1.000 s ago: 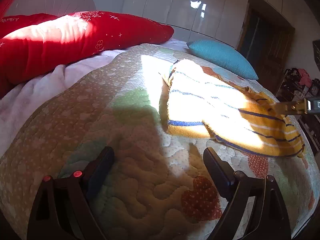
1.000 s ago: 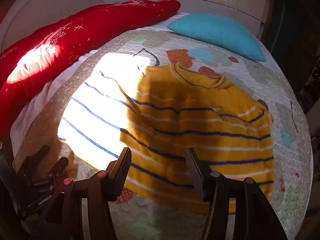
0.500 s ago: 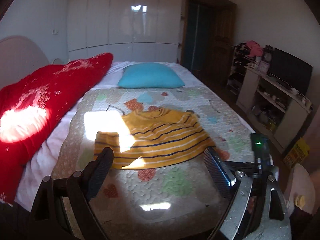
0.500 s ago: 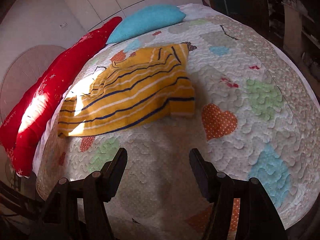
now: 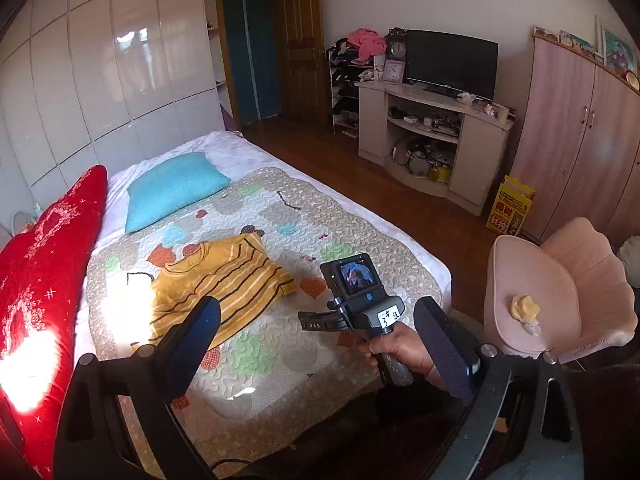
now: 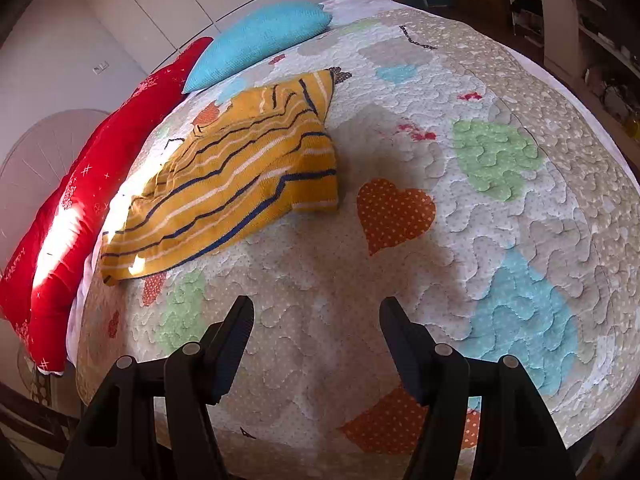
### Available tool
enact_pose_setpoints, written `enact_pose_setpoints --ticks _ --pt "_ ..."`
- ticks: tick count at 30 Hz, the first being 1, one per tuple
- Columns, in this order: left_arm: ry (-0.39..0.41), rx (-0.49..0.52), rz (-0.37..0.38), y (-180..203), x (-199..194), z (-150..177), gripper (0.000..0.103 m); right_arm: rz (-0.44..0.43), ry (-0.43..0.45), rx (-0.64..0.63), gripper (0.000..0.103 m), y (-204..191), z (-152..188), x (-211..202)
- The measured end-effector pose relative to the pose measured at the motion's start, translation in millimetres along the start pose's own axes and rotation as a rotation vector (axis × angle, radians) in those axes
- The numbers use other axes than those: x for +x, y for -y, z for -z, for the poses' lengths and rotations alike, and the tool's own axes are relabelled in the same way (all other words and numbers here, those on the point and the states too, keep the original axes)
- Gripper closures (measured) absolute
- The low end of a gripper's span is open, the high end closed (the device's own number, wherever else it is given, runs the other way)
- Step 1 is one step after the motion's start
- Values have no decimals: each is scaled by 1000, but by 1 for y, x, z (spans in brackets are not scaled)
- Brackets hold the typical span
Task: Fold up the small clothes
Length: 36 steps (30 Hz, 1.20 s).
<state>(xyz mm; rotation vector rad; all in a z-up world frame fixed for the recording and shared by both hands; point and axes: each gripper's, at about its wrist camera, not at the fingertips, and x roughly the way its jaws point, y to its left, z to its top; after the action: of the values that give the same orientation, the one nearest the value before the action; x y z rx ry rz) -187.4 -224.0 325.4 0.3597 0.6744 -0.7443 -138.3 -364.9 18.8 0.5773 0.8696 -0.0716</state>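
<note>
Now, left wrist view: left gripper (image 5: pixel 316 316) is hanging high over the bed w/ jaws spread wide, nothing btwn them; they've just been opening further. Mustard-yellow knit sweater w/ navy and white stripes (image 5: pixel 222 284) is lying on the patchwork quilt w/ heart patches (image 5: pixel 280 216), at approx 10 o'clock from the jaw gap, partly folded, well apart from the gripper. Person's right hand (image 5: pixel 400 350) is gripping the handle of the right gripper (image 5: pixel 320 320), at 3 o'clock of the sweater, above the quilt edge. Turquoise pillow (image 5: pixel 174 188) is sitting at 12 o'clock of the sweater; long red cushion (image 5: pixel 44 276) is running along at 9 o'clock. Pink shell-shaped chair (image 5: pixel 560 300) is standing at far 3 o'clock.

Right wrist view: right gripper (image 6: pixel 316 324) is hovering over bare quilt (image 6: pixel 500 208), jaws apart and released, nothing btwn them. Sweater (image 6: pixel 240 176) is lying at 11 o'clock, apart from the fingertips. Turquoise pillow (image 6: pixel 260 36) is sitting just beyond it at 12; red cushion (image 6: pixel 80 200) at 9.
</note>
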Motion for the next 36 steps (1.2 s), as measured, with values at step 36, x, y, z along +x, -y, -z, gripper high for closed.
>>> enact_pose_setpoints --ticks 36 --pt "-157 -1019 -160 -397 268 235 6 -111 70 -9 30 9 1 4"
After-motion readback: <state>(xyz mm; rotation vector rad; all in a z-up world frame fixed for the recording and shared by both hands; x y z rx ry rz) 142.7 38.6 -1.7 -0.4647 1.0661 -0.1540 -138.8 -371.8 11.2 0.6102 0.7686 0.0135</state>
